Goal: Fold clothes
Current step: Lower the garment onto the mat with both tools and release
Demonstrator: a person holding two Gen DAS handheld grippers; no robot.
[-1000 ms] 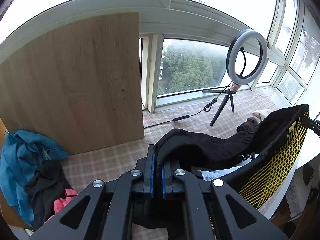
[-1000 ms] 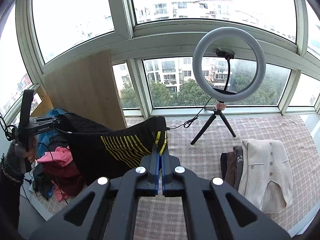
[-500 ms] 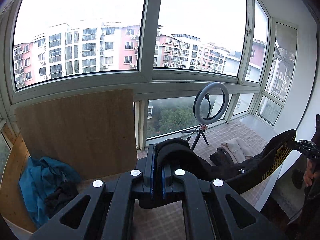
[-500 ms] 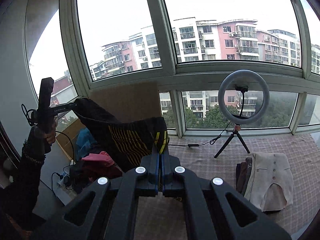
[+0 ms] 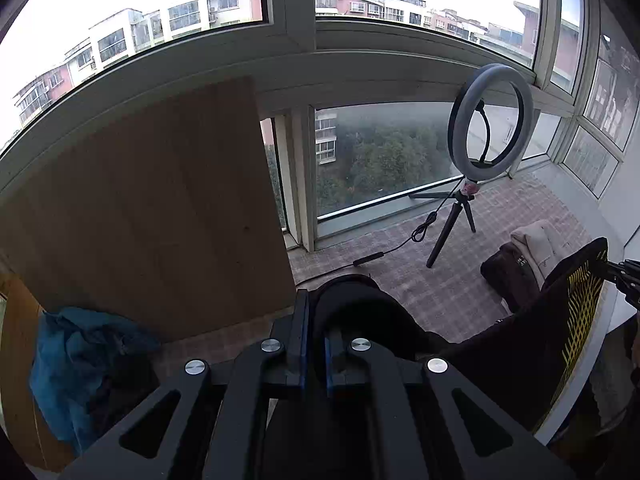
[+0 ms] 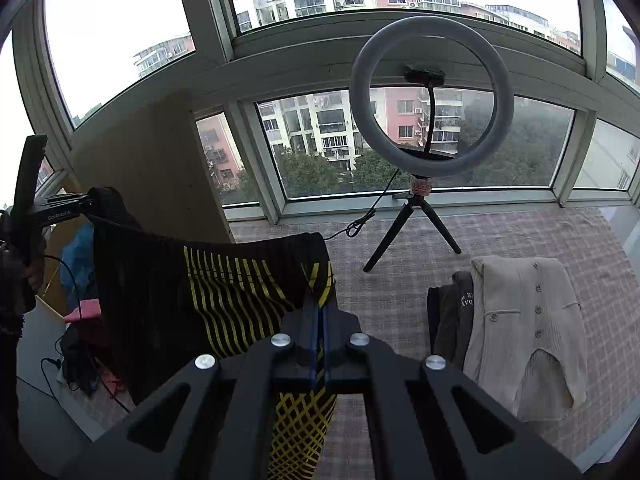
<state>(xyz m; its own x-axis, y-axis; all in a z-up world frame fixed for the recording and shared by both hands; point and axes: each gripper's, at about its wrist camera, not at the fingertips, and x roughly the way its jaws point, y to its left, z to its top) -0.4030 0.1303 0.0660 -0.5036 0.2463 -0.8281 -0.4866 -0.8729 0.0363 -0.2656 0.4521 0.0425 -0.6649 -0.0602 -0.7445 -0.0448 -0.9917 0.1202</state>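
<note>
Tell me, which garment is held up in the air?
The black garment with yellow stripes, stretched between both grippers; the cream cardigan lies flat on the checked cloth.

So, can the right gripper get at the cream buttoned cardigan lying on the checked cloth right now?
Probably not: the right gripper is shut on the black-and-yellow striped garment. The cream buttoned cardigan lies uncovered nearby, so it would have to let go first.

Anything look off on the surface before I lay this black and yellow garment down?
Nothing looks damaged or spilled. The black and yellow garment hangs stretched between the left gripper and right gripper. The cream cardigan lies flat, overlapping a dark folded garment. At the left, an unsorted heap with a blue garment waits.
</note>
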